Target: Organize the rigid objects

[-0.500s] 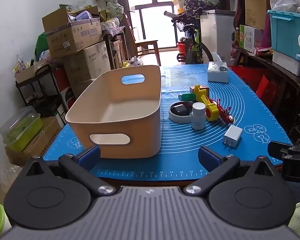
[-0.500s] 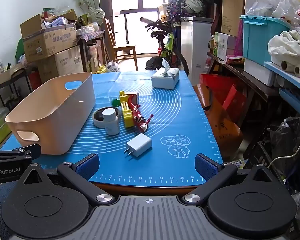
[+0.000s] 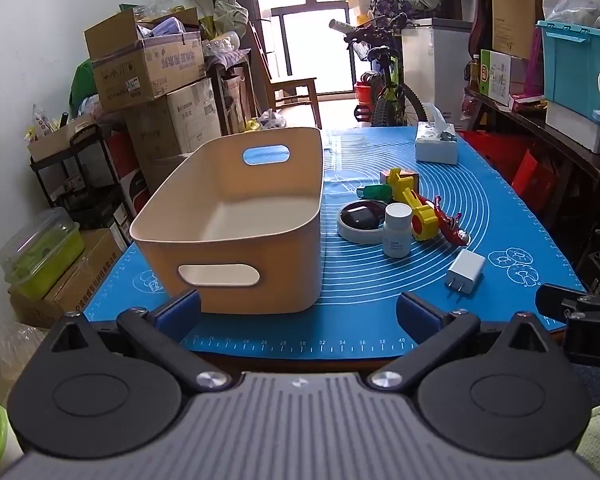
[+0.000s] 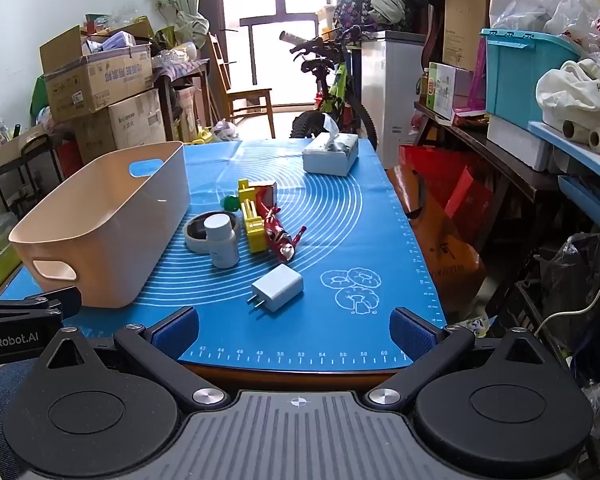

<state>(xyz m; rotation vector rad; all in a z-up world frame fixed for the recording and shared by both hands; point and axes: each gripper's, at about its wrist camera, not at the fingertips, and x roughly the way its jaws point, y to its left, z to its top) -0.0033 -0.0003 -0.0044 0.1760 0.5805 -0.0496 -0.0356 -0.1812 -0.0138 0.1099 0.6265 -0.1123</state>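
Note:
An empty beige bin (image 3: 236,220) stands on the left of the blue mat (image 3: 380,292); it also shows in the right wrist view (image 4: 100,224). Right of it lie a tape roll (image 3: 360,222), a white bottle (image 3: 397,230), a yellow toy (image 3: 416,208), a red toy (image 3: 450,226), a green piece (image 3: 374,192) and a white charger (image 3: 465,271). The charger (image 4: 278,287) lies nearest my right gripper (image 4: 294,328). My left gripper (image 3: 298,312) is open and empty at the table's near edge, in front of the bin. My right gripper is open and empty too.
A tissue box (image 3: 436,144) stands at the mat's far right. Cardboard boxes (image 3: 148,68) are stacked on the left, a bicycle (image 3: 384,84) is behind the table, and shelves with a teal crate (image 4: 528,72) are on the right.
Both grippers have shifted very slightly; the objects on the mat have not moved.

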